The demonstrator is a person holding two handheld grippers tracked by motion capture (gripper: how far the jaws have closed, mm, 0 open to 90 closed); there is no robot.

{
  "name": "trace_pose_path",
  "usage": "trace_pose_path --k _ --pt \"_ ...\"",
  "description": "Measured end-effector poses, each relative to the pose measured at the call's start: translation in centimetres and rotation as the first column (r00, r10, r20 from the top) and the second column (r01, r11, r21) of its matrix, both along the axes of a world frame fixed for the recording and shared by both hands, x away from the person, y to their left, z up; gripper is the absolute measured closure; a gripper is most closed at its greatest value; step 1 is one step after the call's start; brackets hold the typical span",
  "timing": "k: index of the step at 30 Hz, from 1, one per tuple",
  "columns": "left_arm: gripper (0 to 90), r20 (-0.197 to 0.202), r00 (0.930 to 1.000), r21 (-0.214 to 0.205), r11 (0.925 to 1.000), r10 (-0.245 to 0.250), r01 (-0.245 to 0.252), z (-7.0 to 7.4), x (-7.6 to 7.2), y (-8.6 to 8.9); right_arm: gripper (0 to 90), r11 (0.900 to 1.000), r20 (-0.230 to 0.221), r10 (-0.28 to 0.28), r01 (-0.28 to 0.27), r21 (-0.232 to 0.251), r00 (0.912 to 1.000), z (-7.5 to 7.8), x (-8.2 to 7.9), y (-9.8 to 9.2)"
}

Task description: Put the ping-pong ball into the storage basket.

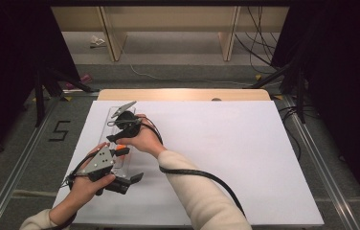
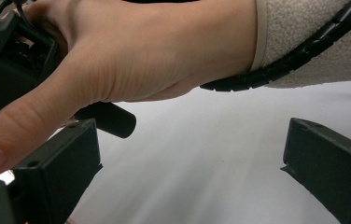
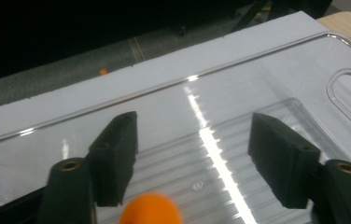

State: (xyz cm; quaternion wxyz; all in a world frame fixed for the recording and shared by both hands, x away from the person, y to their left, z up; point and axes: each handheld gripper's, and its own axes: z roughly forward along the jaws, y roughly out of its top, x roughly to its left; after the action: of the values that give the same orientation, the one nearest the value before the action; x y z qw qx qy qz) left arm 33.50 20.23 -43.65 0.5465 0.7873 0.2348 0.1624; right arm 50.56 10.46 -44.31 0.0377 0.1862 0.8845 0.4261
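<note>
**A:** Which step does this look like?

**B:** A release, I'd judge. The right gripper hangs over the clear, ribbed plastic tray with its jaws spread and nothing pinched. The small round orange piece sits just below and between the jaws, close to the camera and blurred; I can't tell whether it rests on the tray or is part of something larger.

**A:** And the other hand?

**B:** The left gripper has its jaws spread too, with bare white table sheet between them. Beyond its jaws, the person's right hand and cream sleeve cross the view, with the ribbed black cable trailing under the wrist.

**A:** So what does the next move call for?

**B:** Probably lifting the right gripper straight back off the tray without nudging the orange piece, or else closing on it squarely if it is to be picked.

**A:** Anything in the way?

**B:** The two hands are crowded together at the tray's near end, so the left jaws could clip the right wrist or its cable. The tray's glare also hides its ribs.
</note>
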Motion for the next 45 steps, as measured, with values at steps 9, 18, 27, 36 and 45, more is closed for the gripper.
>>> trace_pose_path --k 9,18,27,36,45 --pt "3.4 0.0 1.0 -0.002 1.0 0.001 -0.001 0.0 0.0 0.0 16.4 0.9971 -0.004 -0.03 0.03 0.069 0.9995 0.4 0.1 -0.9" --pt "3.4 0.001 1.0 -0.005 1.0 0.003 -0.003 0.0 0.0 0.1 16.1 0.9941 0.017 -0.05 0.049 0.097 0.9986 1.4 -0.1 -2.1" --pt "3.4 0.001 1.0 -0.009 0.9999 0.007 -0.007 0.0 0.0 0.1 16.1 0.9932 0.026 -0.067 0.064 0.098 0.9974 1.8 -0.5 -3.9" --pt "3.4 0.003 1.0 -0.009 0.9999 0.008 -0.007 0.1 0.0 0.1 16.1 0.9904 0.026 -0.101 0.098 0.097 0.9946 1.8 -0.6 -6.5" --pt "3.4 0.001 0.9999 -0.011 0.9999 0.012 -0.012 0.0 0.0 0.2 16.1 0.9871 0.027 -0.13 0.127 0.097 0.9911 2.0 -0.9 -9.0"
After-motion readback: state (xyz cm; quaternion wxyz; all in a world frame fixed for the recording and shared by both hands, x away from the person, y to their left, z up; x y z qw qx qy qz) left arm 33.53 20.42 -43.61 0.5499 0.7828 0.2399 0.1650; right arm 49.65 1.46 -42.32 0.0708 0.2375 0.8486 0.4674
